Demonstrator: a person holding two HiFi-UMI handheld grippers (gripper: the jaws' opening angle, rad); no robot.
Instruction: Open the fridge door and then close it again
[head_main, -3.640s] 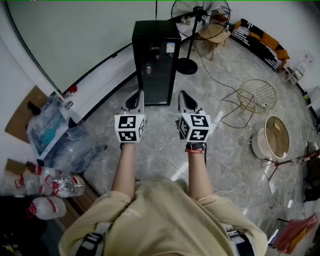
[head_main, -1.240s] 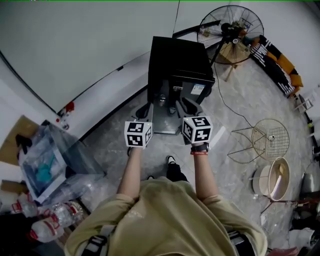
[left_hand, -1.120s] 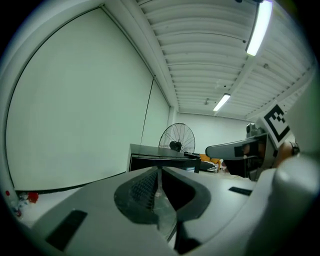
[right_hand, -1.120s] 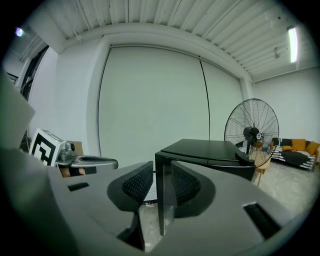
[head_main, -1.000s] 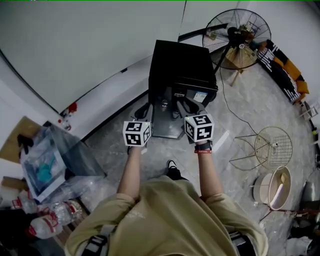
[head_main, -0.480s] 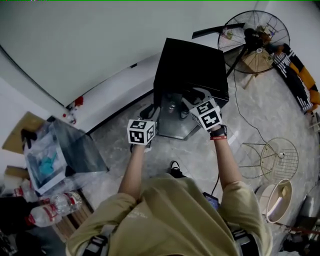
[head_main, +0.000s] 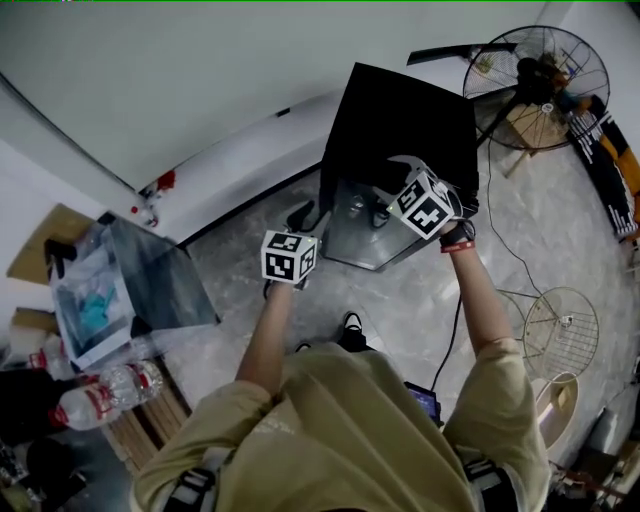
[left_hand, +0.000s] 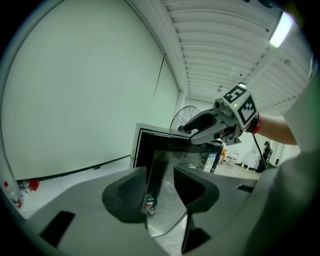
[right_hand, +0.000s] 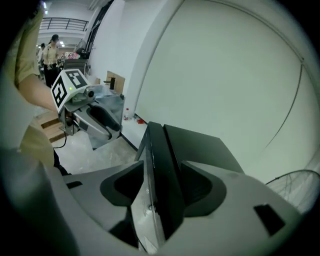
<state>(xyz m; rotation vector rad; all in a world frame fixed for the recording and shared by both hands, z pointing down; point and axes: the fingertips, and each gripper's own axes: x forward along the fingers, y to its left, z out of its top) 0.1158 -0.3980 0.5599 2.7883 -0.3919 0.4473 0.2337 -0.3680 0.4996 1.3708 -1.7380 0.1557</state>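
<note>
- Plainly the opening step is in hand: the right gripper (right_hand: 162, 166) has its jaws apart astride the top edge of the fridge door (right_hand: 157, 145), one jaw on the glass side, the other toward the fridge (right_hand: 200, 145) body
- No clamp on that edge shows as yet
- The door looks slightly ajar, with a thin seam just beyond the right jaw, though I cannot be sure
- The left gripper (left_hand: 160, 172) hangs lower, jaws parted and empty, with the glass ahead of it and apart from it
- Next, I judge, the right jaws must close on the edge, then swing it outward about the hinge — a straight pull could slip off
</note>
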